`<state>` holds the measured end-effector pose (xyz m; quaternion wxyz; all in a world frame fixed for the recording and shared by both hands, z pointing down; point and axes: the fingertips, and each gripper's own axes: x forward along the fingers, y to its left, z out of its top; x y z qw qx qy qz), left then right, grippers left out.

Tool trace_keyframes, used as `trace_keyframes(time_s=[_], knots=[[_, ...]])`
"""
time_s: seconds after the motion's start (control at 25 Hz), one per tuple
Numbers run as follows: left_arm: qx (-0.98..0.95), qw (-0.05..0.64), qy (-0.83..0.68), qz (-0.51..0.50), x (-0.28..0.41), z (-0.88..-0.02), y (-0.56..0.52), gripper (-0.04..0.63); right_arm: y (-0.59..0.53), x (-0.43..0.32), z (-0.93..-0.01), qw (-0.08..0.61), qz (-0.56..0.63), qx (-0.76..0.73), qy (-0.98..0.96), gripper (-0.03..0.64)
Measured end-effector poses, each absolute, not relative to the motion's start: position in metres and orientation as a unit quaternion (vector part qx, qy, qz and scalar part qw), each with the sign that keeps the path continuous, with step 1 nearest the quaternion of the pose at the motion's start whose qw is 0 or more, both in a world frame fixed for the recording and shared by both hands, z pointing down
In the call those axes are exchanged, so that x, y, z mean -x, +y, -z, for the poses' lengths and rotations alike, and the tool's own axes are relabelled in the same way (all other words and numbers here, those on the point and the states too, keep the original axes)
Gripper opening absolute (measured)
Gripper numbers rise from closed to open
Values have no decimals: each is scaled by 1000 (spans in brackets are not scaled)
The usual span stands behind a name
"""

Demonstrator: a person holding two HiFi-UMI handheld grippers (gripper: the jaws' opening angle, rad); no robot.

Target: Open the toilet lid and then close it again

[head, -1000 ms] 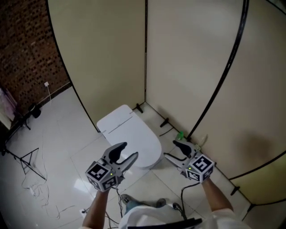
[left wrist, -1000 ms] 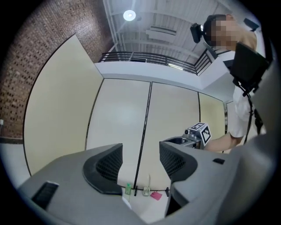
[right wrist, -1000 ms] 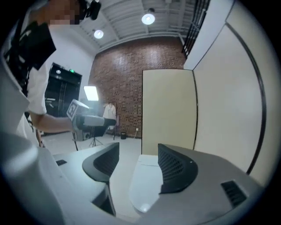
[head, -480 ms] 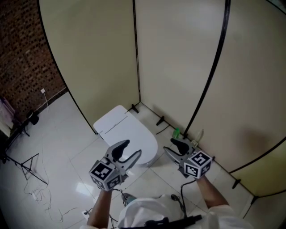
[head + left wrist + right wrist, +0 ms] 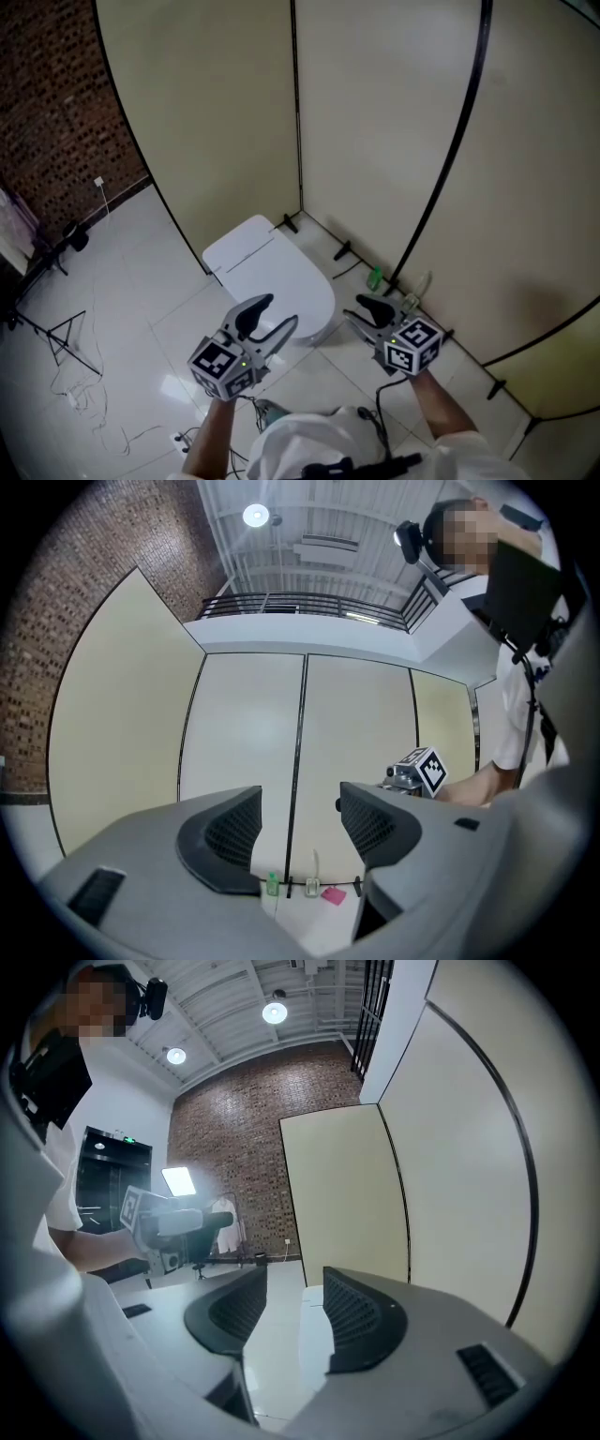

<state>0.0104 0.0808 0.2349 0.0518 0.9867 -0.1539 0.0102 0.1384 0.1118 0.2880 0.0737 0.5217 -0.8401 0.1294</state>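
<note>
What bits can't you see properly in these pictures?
Inside the toilet: head view, its closed lid covers it.
Toilet's front edge: head view, the left hand-held gripper overlaps part of it.
Green container by the partition: head view, too small to say what it is.

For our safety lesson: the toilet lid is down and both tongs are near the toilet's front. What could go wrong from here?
1. The toilet lid lies shut and smooth; the left tongs, open and empty, might slip off its edge.
2. The right tongs have just been closing on nothing and may end up too narrow to take the lid.
3. A green bottle stands on the floor close by and could be knocked over.
</note>
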Motion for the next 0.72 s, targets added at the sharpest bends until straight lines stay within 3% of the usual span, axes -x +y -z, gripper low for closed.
trace_keyframes(time_s=[0.72], knots=[[-986,63,-156,-9,-11,-237,89,258,108,-126,-281,81,-125,-497,-855,196]])
